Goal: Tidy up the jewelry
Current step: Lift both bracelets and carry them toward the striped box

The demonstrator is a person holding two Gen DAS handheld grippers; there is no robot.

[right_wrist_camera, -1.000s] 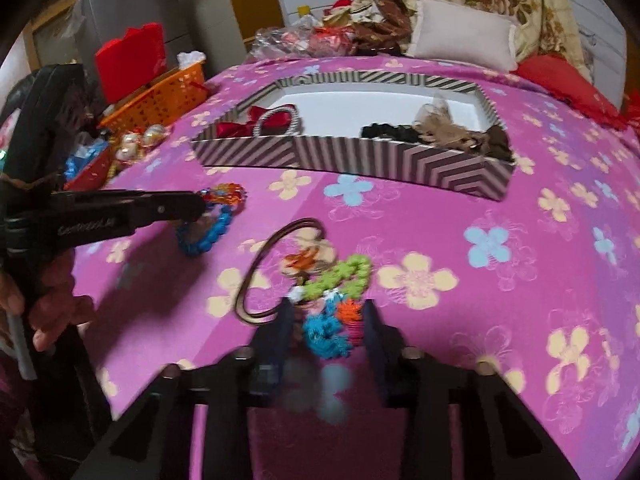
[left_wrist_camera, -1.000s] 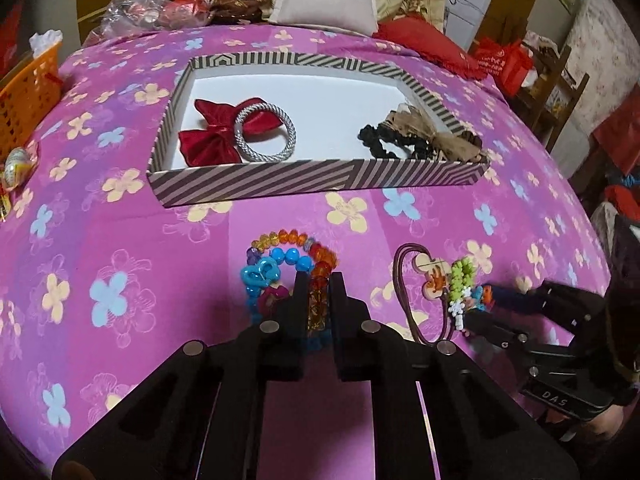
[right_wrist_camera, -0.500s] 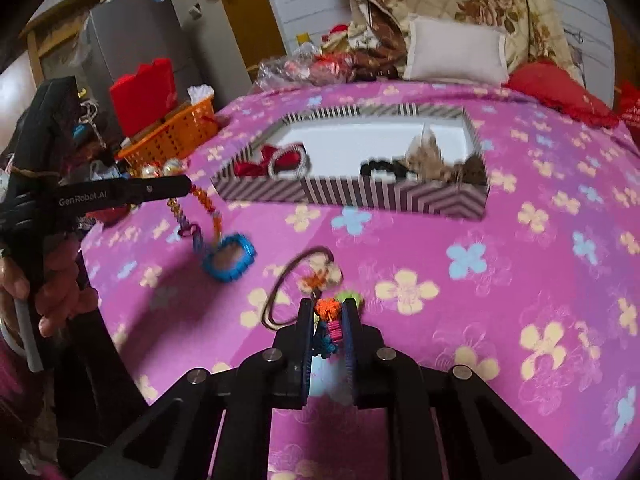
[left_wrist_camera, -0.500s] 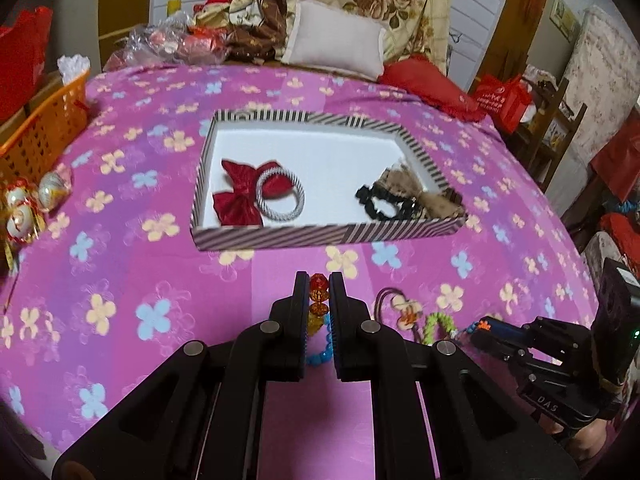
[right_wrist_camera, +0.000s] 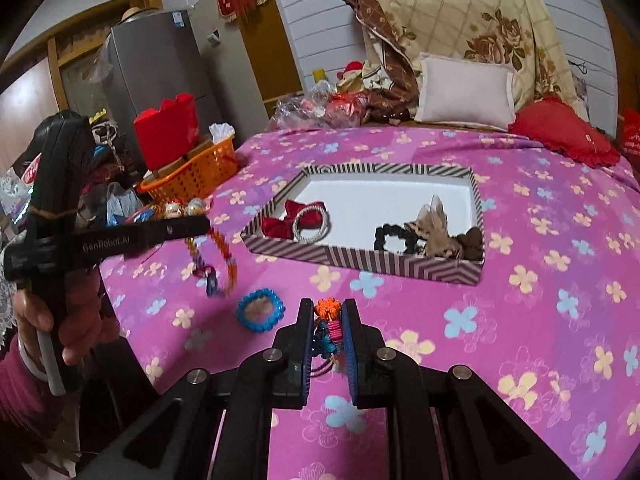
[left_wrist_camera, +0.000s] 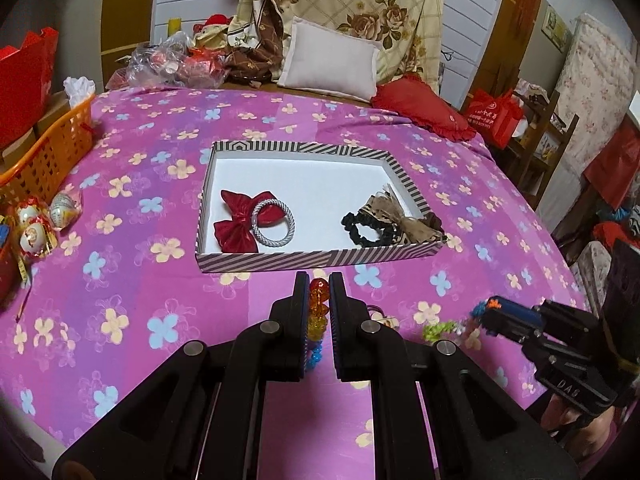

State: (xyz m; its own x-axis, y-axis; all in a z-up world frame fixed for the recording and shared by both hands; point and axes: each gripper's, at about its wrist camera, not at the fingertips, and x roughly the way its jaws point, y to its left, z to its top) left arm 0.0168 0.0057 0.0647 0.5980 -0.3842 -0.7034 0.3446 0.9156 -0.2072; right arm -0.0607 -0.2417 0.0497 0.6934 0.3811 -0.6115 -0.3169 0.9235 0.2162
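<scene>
Above pink flowered bedspread [left_wrist_camera: 120,280], both grippers angled downward: left gripper [left_wrist_camera: 319,294] pinches amber-orange bead strand [left_wrist_camera: 319,304]; right gripper [right_wrist_camera: 329,314] clamps what looks like a knotted multicoloured cord bracelet [right_wrist_camera: 330,320].

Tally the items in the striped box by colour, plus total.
Red: 1, red bow
Silver: 1, silver ring
Black: 1, black scrunchie
Tan-brown: 1, tan-brown bow, apparently one piece
Total: 4 in the striped box
</scene>
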